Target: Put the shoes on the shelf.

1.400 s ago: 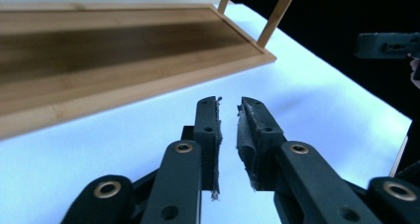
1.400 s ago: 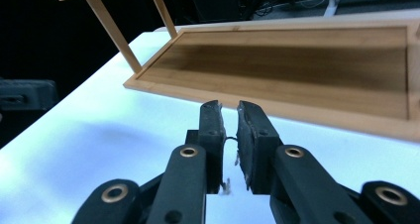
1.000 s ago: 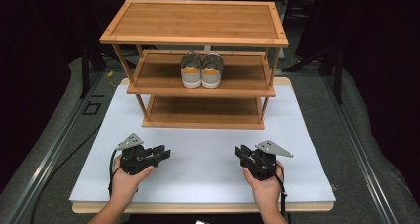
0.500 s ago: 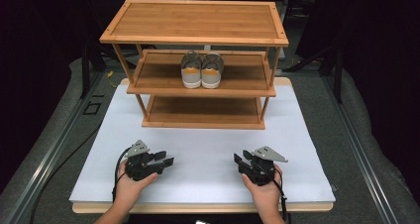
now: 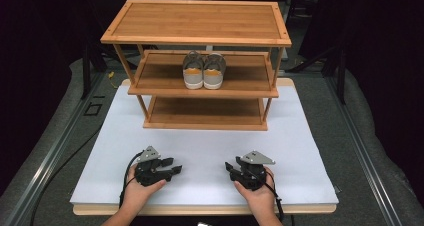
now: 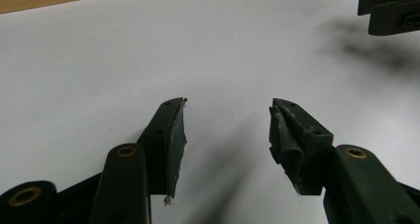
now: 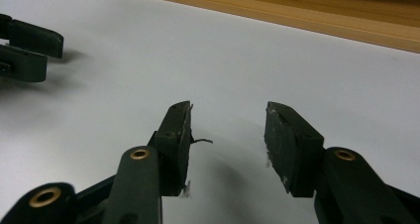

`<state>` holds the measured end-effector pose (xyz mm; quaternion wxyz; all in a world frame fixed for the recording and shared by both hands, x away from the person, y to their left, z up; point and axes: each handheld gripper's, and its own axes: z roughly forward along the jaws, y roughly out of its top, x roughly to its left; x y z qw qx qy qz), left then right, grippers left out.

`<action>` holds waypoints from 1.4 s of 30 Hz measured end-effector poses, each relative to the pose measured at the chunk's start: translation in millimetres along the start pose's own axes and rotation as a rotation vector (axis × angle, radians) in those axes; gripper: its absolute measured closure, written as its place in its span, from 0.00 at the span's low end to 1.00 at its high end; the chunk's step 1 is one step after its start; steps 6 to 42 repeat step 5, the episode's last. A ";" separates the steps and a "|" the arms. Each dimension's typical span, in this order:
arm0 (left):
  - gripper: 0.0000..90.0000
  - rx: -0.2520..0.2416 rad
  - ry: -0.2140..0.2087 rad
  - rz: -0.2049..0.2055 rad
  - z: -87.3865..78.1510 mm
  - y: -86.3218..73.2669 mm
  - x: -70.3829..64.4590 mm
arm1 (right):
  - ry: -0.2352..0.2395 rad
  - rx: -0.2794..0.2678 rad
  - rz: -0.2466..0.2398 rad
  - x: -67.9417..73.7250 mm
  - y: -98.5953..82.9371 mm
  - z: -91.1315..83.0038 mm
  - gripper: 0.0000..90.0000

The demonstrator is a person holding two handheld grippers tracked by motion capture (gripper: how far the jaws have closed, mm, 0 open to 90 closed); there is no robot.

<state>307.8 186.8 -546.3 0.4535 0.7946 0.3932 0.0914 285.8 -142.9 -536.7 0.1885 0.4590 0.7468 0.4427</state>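
While the wooden shoe rack (image 5: 197, 61) stands unmoved at the far side of the tabletop (image 5: 300, 151), both hands have drawn back toward the near edge compared with the earlier frames. The tabletop carries a white sheet, and both hand-held grippers rest low over its near part, well apart from the rack.

The pair of grey shoes (image 5: 203, 71) sits on the rack's middle shelf, left of centre, the two shoes side by side and touching, heels facing near; its position matches the earlier frames.

The left hand-held gripper (image 5: 172, 168) lies near-left and points right toward the other one. In the left gripper view its jaws stand spread, with bare white sheet between them. The right hand-held gripper (image 5: 229, 167) lies near-right and points left. In the right gripper view its jaws likewise stand spread with nothing between them. The two tips face each other across a gap of bare sheet.

No brand, label or writing can be read on any item.
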 end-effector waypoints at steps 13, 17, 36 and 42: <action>0.53 0.021 -0.001 0.020 3.2 0.1 -1.0 | -0.014 -0.004 -0.025 3.3 -0.3 2.0 0.57; 0.53 0.021 -0.001 0.020 3.2 0.1 -1.0 | -0.014 -0.004 -0.025 3.3 -0.3 2.0 0.57; 0.53 0.021 -0.001 0.020 3.2 0.1 -1.0 | -0.014 -0.004 -0.025 3.3 -0.3 2.0 0.57; 0.53 0.021 -0.001 0.020 3.2 0.1 -1.0 | -0.014 -0.004 -0.025 3.3 -0.3 2.0 0.57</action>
